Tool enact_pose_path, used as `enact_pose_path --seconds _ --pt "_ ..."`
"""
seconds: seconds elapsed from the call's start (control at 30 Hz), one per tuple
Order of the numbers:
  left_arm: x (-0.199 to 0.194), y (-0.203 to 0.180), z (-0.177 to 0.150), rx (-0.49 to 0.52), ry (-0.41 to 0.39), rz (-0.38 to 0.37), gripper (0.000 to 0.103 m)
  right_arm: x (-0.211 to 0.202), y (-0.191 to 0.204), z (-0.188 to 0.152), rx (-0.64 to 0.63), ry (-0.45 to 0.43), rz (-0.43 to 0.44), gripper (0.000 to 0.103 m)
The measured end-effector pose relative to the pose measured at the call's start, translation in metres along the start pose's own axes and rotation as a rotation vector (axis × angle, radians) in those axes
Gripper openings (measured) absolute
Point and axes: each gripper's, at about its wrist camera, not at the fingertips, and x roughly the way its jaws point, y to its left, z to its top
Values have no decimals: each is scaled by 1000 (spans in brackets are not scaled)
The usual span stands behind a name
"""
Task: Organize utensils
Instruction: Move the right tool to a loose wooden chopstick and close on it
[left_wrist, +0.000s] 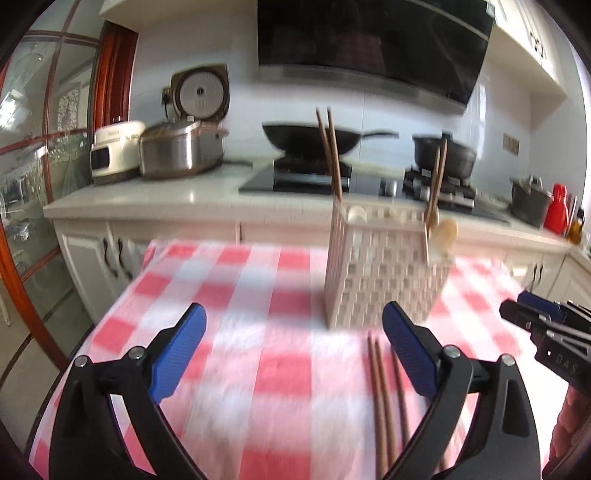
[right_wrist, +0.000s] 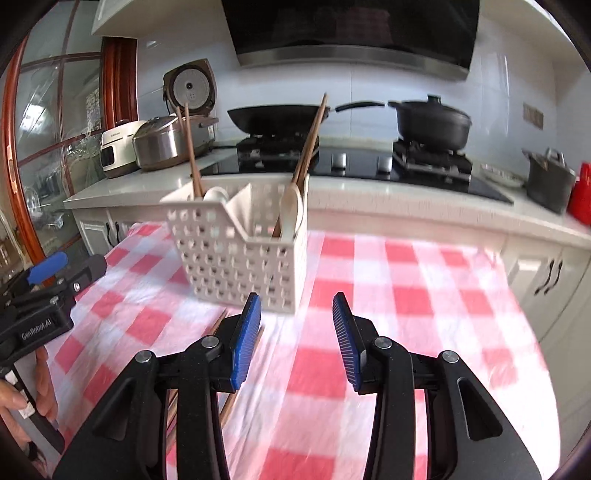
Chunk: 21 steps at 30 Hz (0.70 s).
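We see the left gripper (left_wrist: 293, 349) spread wide over the checked table (left_wrist: 236, 369), nothing between its pads. The right gripper (right_wrist: 297, 339) stands partly apart, also empty. Loose chopsticks (left_wrist: 384, 398) lie on the cloth just before the white utensil basket (right_wrist: 236, 251), which holds upright chopsticks (right_wrist: 192, 147) and a spoon (right_wrist: 291, 206).

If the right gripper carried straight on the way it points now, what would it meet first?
Probably the checked tablecloth: the right gripper, jaws open and empty, tilts down at bare cloth just right of the white utensil basket. It might brush the basket's near corner; depth is unclear.
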Motion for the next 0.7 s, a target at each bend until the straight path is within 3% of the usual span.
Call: enact_pose_path --seconds 0.3,0.47,0.7 --pt "-24 19 -49 -28 131 -29 93 6 18 -46 52 154 22 38" --pt "-30 19 -66 -21 158 -47 93 24 28 -58 62 230 34 38" --pt "-33 16 -71 15 151 -47 93 53 39 -48 42 273 18 35"
